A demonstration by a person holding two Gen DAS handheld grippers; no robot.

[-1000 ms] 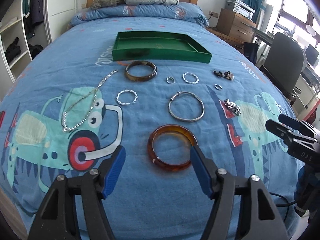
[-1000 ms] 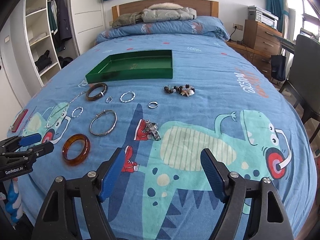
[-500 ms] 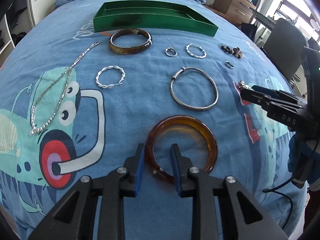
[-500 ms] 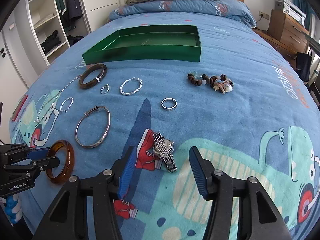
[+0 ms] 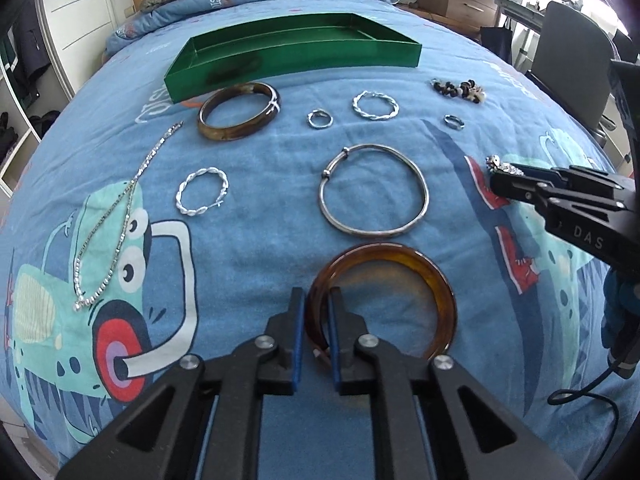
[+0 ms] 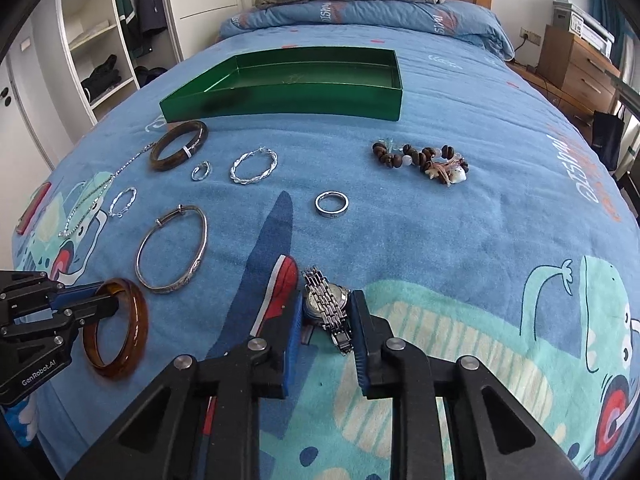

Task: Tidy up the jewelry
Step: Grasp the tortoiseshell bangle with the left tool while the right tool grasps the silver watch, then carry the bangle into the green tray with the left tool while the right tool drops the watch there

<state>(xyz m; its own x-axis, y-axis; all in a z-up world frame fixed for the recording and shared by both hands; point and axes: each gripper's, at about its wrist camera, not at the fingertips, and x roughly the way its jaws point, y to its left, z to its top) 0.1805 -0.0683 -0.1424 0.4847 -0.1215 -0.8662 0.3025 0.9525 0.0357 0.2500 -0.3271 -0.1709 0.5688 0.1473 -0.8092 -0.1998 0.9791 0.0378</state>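
Your left tongs [image 5: 316, 328] are closed narrow on the near-left rim of the amber bangle [image 5: 400, 268], one finger inside the ring and one outside. The bangle sits on the blue bedspread [image 5: 248, 248] at the near end of the jewelry spread, its far rim tipped up in the right wrist view.

Your right tongs [image 6: 325, 320] are drawn in close on either side of the silver watch [image 6: 326, 304], the pads at or nearly on its case. The watch lies with its band running away from you, the long axis angled slightly left.

The left tool reads "GenRobot.AI"; the right reads "DAS".

The green tray [image 6: 280, 100] stands well beyond.
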